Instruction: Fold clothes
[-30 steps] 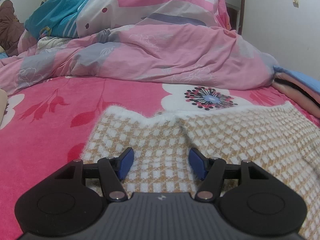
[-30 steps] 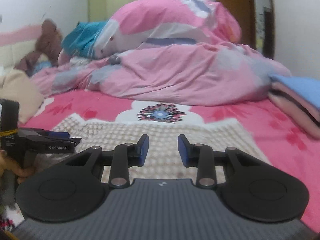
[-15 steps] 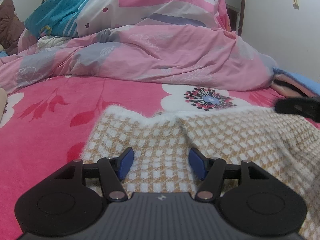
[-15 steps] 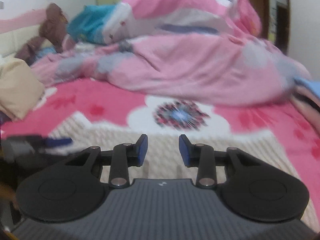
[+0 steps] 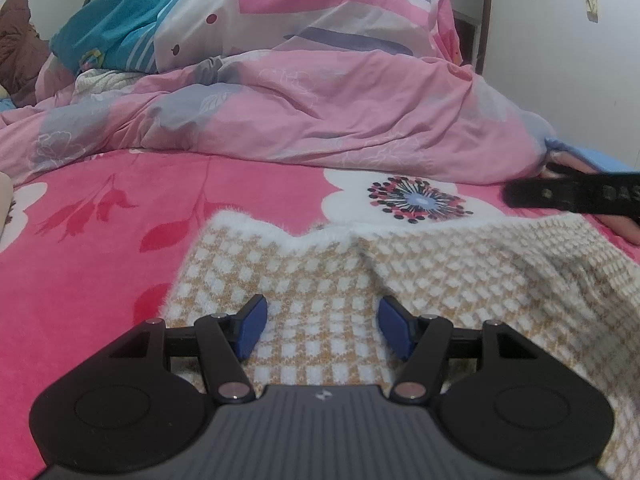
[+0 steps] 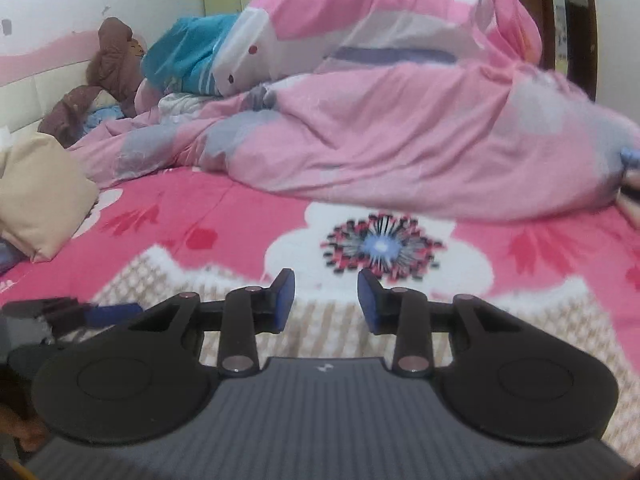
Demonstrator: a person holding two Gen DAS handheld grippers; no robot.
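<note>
one checked sweater (image 5: 320,280) lies flat on the pink bed (image 5: 100,240), its long axis running left to right, fuzzy white edge pointing at the duvet (image 5: 320,112); left tongs (image 5: 320,326) and right tongs (image 6: 326,300) hover over it, both parted and empty

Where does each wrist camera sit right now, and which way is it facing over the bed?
Left wrist: on the left gripper, low over the checked knit garment, facing the pink duvet; own open fingers show, the right gripper at right.
Right wrist: on the right gripper, over the garment's far edge, facing the same duvet; own open fingers show, the left gripper at left.
Shared: garment, duvet, flower print, each other's gripper.
</note>
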